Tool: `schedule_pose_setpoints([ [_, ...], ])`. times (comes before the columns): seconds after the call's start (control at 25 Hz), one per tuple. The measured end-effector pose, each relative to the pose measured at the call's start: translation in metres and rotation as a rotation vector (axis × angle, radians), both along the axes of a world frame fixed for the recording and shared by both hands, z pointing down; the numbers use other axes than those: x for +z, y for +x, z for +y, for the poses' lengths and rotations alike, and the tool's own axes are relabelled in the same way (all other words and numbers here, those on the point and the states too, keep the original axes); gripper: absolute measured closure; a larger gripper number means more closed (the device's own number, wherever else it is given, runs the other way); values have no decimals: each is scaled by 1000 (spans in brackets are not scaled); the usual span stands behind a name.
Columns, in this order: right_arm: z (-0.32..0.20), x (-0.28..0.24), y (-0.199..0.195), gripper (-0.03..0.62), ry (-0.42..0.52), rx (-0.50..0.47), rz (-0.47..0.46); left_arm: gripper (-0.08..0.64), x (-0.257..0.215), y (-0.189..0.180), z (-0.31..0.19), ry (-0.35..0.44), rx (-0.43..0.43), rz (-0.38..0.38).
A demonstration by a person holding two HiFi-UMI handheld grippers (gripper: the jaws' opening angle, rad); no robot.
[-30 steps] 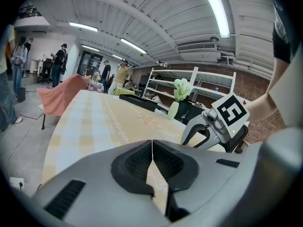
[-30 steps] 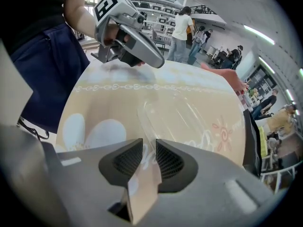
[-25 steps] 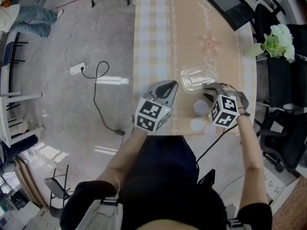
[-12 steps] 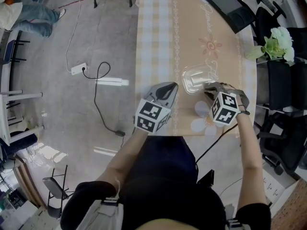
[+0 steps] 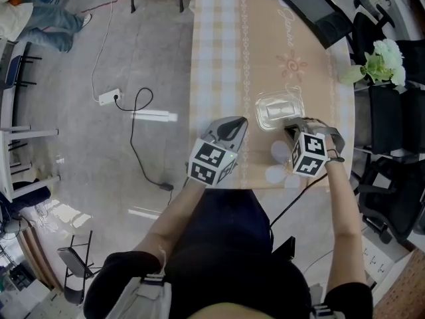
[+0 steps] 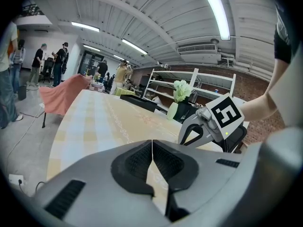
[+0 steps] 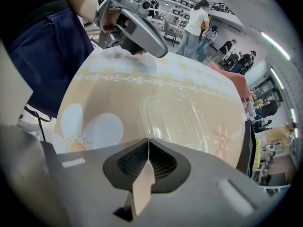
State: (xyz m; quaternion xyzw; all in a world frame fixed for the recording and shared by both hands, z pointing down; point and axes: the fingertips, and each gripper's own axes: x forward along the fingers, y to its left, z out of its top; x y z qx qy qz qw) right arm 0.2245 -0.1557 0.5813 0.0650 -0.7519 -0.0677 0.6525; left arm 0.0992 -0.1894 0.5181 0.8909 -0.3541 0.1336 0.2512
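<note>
A clear plastic container (image 5: 279, 108) lies on the beige flowered tablecloth (image 5: 219, 65) close to the table's front edge. My right gripper (image 5: 287, 126) reaches it from the front right. In the right gripper view its jaws (image 7: 148, 142) are shut, tips meeting on the near rim of the container (image 7: 182, 115), which runs in under them. My left gripper (image 5: 239, 120) hovers left of the container, apart from it; its jaws (image 6: 152, 143) are shut with nothing between. Each gripper view shows the other gripper: the right gripper (image 6: 187, 136) and the left gripper (image 7: 161, 50).
A black flat screen (image 5: 312, 8) lies farther back on the table. White flowers in a vase (image 5: 382, 62) stand beside the table's right edge among dark chairs. A power strip (image 5: 108, 96) and cable (image 5: 143, 105) lie on the floor at left. People stand far off.
The right gripper's jaws, open with a gap earlier, have shut at the container's rim. The left gripper has stayed shut and in place.
</note>
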Motion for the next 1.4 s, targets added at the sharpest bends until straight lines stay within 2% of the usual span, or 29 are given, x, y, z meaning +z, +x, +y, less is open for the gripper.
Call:
schedule_pose_setpoints([
  [0.6, 4, -4, -2, 586, 0, 93, -51, 548, -6, -2, 3, 8, 14, 1],
  [1.08, 4, -26, -3, 586, 46, 270, -158, 548, -20, 1, 8, 32, 38, 6],
  [1.4, -13, -61, -10, 586, 107, 449, -296, 548, -32, -2, -3, 57, 31, 6],
])
